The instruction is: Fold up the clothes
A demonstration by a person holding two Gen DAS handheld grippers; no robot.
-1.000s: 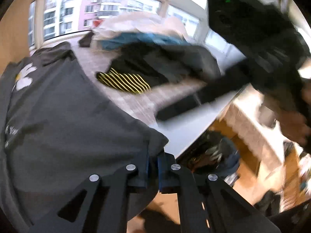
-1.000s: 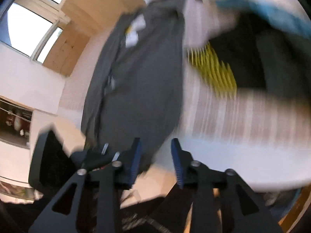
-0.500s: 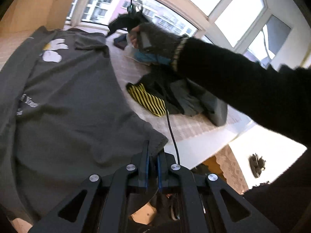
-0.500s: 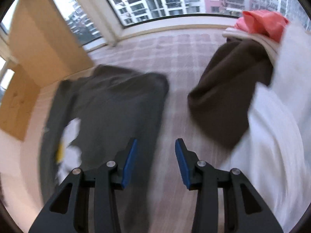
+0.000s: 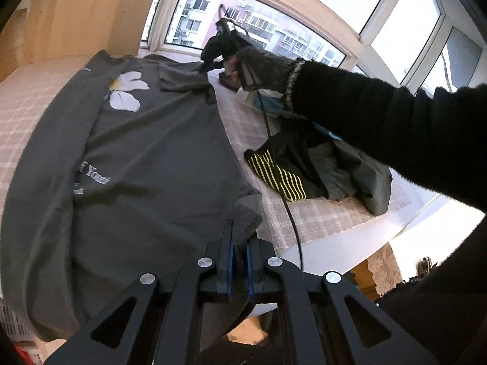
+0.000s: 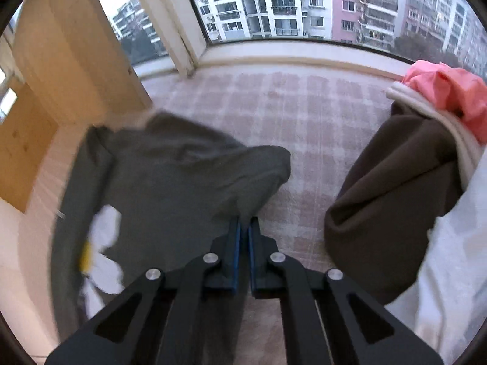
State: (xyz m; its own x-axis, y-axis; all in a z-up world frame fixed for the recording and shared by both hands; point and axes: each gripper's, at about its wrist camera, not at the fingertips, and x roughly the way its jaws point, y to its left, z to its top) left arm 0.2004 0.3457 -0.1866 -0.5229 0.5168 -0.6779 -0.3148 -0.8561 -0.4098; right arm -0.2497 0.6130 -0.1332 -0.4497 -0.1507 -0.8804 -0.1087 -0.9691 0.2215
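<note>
Dark grey cotton T-shirt with white daisy print [image 5: 146, 158] spread on checked cloth; left gripper [image 5: 239, 243] pinches hem at 6 o'clock, right gripper [image 6: 244, 234] pinches sleeve at 12 o'clock.

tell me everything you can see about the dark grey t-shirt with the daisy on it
The dark grey t-shirt looks like soft cotton, with a white daisy print and pale lettering on its front. It lies spread on the pink checked cloth. The left gripper pinches its hem corner; the right gripper is shut on the far sleeve edge.
</note>
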